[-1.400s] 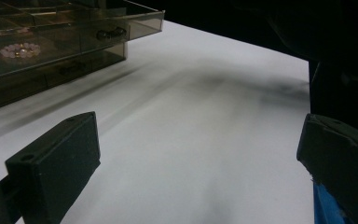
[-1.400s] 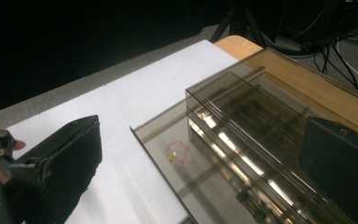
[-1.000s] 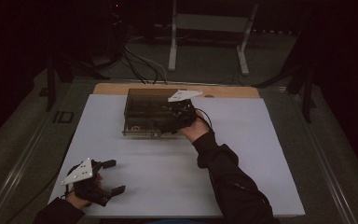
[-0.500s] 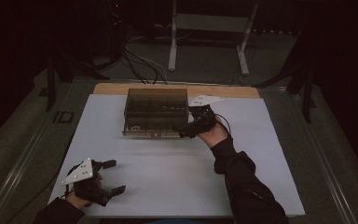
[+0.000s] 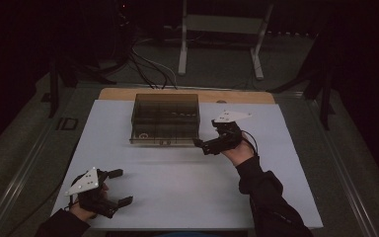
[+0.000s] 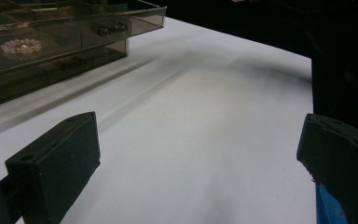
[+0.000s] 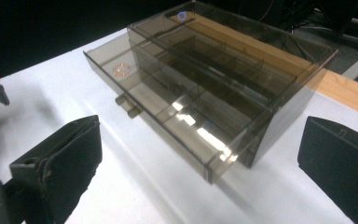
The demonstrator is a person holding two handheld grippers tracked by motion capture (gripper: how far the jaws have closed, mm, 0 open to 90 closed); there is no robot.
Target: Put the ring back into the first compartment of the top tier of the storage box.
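The drawer box is see-through and smoky brown, and it sits at the far middle of the white table. Its top drawer is pulled out a little. The drawer has two small knobs on its front. A pink bead ring lies in one part of the drawer. The right gripper is just beside the box's front right corner, and its jaws stand wide apart with nothing between them. The left gripper rests near the front left corner of the table, well apart from the box. Its jaws are apart too and hold nothing.
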